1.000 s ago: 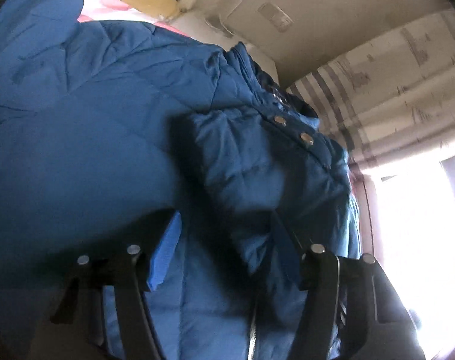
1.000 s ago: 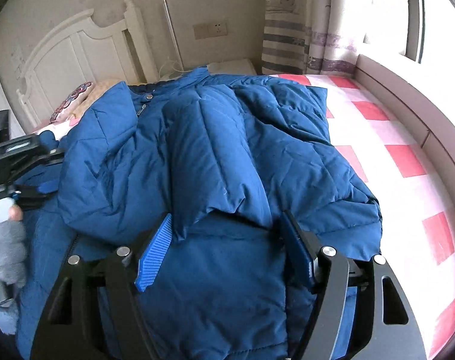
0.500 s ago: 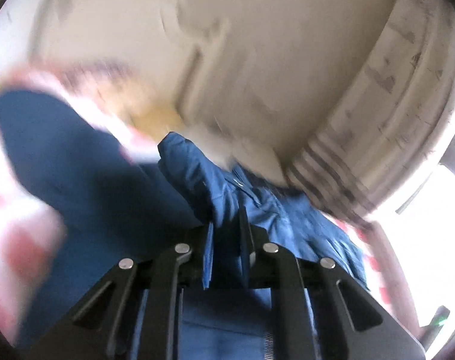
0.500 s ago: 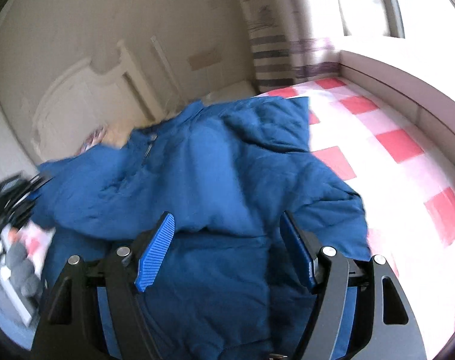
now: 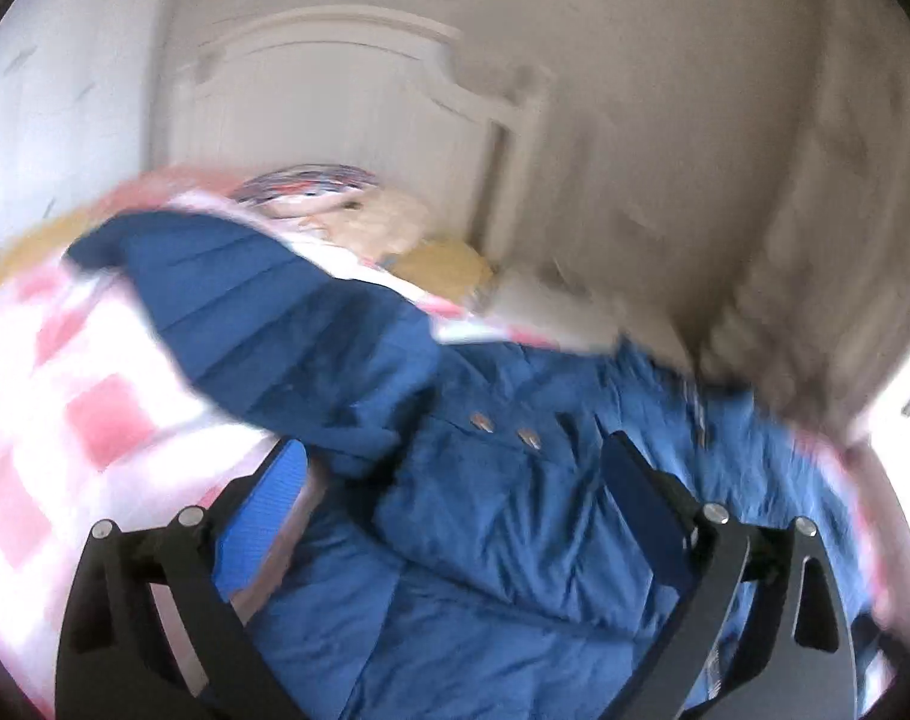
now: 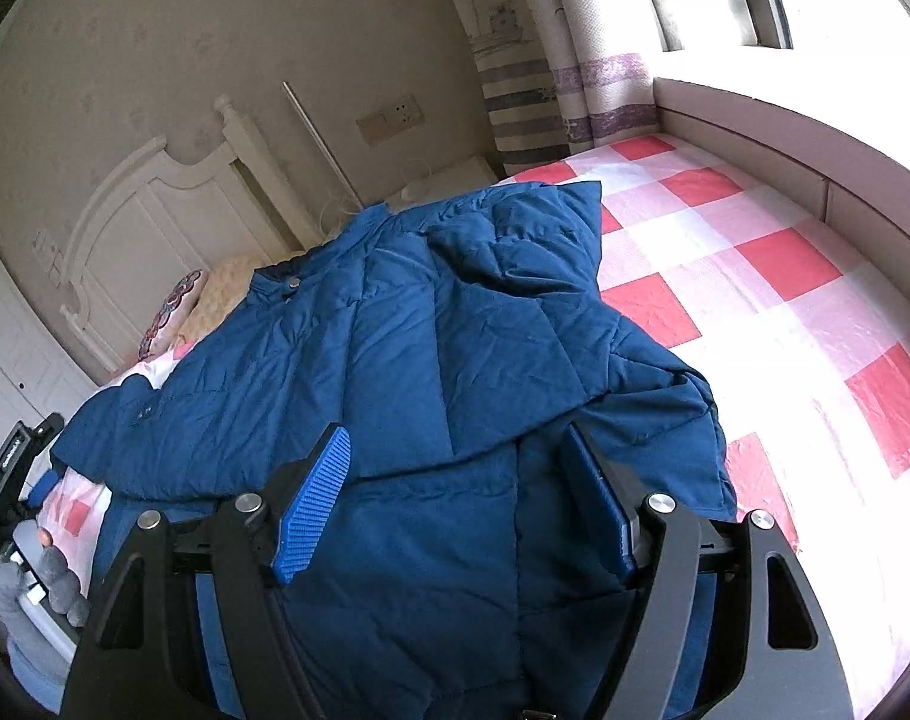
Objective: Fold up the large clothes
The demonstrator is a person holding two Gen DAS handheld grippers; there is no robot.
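Navy quilted jacket (image 6: pixel 431 372); bedsheet (image 6: pixel 772 300) (red-white checks).

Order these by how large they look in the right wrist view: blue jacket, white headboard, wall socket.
1. blue jacket, but it is nearest the camera
2. white headboard
3. wall socket

Each claw (image 6: pixel 455 501) has black arms, silver screws and ribbed blue pads (image 6: pixel 314 507); grey knitted glove (image 6: pixel 35 585).
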